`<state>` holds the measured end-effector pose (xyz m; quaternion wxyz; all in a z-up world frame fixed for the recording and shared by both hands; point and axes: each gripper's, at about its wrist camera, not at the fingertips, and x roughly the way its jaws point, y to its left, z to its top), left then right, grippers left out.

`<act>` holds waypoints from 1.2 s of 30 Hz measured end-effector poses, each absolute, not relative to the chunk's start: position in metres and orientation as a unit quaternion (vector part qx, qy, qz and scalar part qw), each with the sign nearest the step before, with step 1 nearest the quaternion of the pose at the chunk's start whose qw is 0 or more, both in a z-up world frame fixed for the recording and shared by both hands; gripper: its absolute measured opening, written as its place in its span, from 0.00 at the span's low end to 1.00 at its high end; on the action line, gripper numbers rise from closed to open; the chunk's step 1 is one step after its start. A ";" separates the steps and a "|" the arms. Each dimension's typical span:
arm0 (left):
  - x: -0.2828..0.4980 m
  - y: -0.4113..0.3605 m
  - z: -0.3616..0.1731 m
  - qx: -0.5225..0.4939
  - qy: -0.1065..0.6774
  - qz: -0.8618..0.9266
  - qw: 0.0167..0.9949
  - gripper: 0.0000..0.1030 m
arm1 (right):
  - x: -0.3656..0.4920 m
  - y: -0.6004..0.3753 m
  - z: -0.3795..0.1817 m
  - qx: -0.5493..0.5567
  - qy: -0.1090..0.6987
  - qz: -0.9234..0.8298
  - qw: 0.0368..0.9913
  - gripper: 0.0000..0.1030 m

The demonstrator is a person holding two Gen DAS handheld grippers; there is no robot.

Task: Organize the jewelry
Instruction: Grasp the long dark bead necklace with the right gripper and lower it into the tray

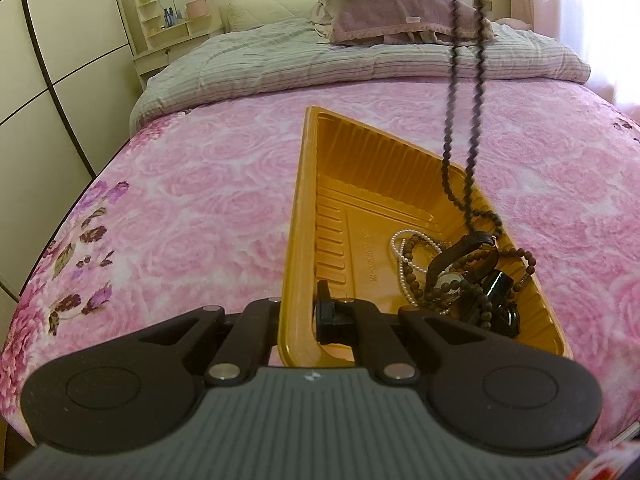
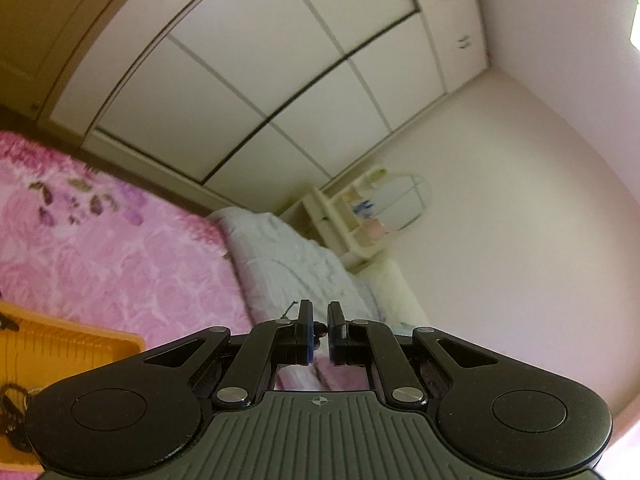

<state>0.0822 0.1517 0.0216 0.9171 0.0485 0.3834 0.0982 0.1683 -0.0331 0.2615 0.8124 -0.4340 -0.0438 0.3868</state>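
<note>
Holding the near wall of the orange tray (image 1: 304,216) with your left claw (image 1: 298,320), you have its two fingers pressed together on the thin plastic, one finger outside the tray and one inside. The tray lies on the bed, on the pink flowered blanket (image 1: 200,200), and its far end is bare. The jewelry is gathered in the near right corner: a white pearl string (image 1: 400,256), brown bead strings (image 1: 412,276), and some dark pieces (image 1: 500,292) which I cannot name for sure.

A long dark bead necklace (image 1: 454,120) hangs down from above the top edge of the left view. Its lower loop reaches into the tray and meets the pile there, so the upper part is in the air and the bottom is with the other pieces.

Your right claw (image 2: 320,330) is almost together, with only a small gap between the fingers, and a small dark bead (image 2: 319,327) sits in this gap, clamped there. A thin thread (image 2: 290,310) shows beside the left finger. This claw points across the bed toward the white wardrobe (image 2: 240,80) and a small shelf unit (image 2: 360,216) in the corner. The orange tray (image 2: 60,348) is at the lower left of this view.

At the head of the bed lie a striped quilt (image 1: 320,64) and stacked pillows (image 1: 392,12).
</note>
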 end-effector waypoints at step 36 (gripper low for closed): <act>0.082 0.159 0.017 0.036 0.387 0.099 0.916 0.03 | 0.193 0.034 0.104 -0.495 0.129 0.505 0.696 0.06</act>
